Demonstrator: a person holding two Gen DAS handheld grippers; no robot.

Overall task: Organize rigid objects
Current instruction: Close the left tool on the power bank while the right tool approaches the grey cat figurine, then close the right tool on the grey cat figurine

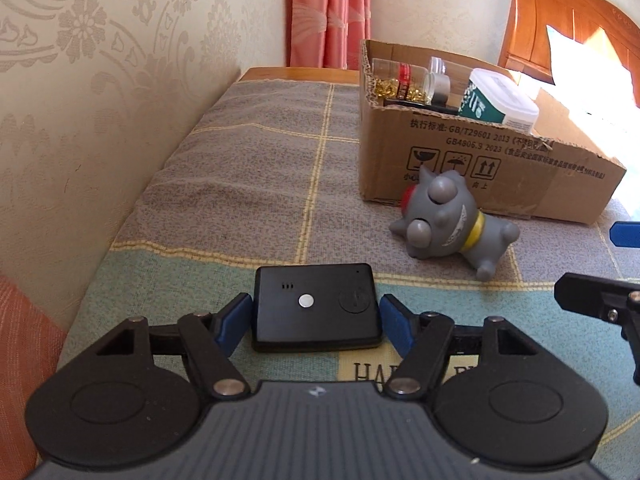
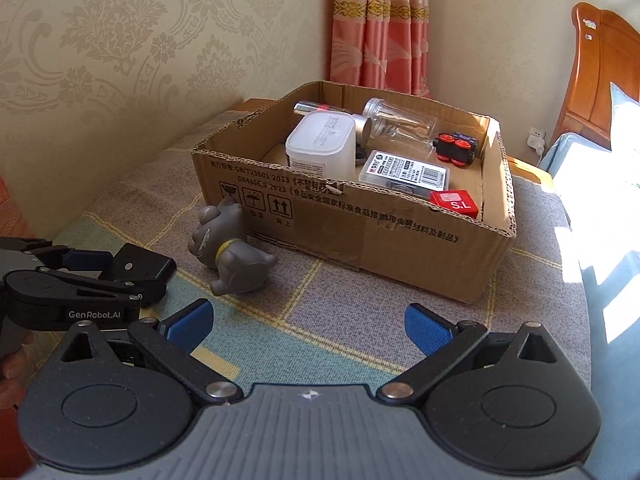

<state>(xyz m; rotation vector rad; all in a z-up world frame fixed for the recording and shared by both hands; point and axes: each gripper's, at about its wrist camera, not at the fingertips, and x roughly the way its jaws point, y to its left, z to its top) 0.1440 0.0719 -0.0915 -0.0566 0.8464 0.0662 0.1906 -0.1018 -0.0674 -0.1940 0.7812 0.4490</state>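
Step now: picking up the black box (image 1: 316, 307) from the checked cloth (image 1: 248, 168). This is my guess from how things sit.
Left gripper (image 1: 316, 312): its two blue pads touch the short sides of the black box, one on each side. It looks clamped on it. The box seems to rest flat on the cloth.
Right gripper (image 2: 308, 324): its fingers are wide apart with nothing between them. It hangs over the cloth, in front of the cardboard box (image 2: 400, 248).
Grey toy animal (image 1: 448, 224): it lies on its side on the cloth, right by the front wall of the cardboard box and near the black box.
Cardboard box: it is open on top. A white tub (image 2: 320, 146), a clear jar (image 2: 400, 122) and a red cube (image 2: 454, 202) are inside, with some other small things.
Next move, I think: lift the black box straight up, carry it over the cardboard wall, and let go inside where there is room.
Watch out: the toy lies between the black box and the cardboard box, so the black box must go high enough to miss it.
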